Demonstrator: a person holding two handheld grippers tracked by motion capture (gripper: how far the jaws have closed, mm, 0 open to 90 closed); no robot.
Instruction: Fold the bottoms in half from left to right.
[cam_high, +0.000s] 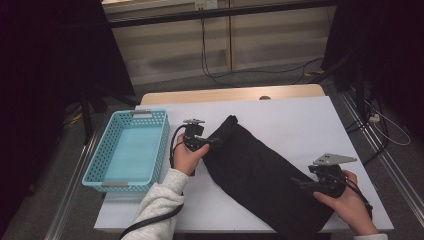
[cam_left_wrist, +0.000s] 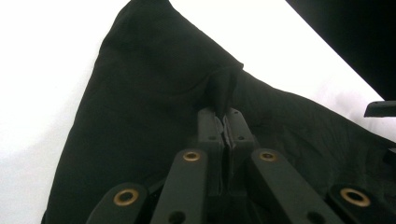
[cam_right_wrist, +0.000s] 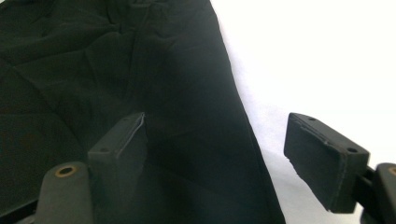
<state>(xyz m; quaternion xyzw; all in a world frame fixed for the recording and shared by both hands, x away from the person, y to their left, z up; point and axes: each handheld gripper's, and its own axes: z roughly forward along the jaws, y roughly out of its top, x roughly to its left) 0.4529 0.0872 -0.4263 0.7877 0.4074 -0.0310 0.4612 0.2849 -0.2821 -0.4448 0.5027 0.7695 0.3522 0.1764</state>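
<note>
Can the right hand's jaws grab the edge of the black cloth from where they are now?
Probably yes. The right gripper stands open with the edge of the black cloth running between its jaws, and nothing lies in the way. The left gripper already pinches a fold of the cloth.

High view dim, room edges fall to near black; white table is the brightest area, evenly lit, soft shadows. Both gripper views overexpose the table to flat white. Black cloth shows faint folds, little detail. Near jaws slightly soft.
</note>
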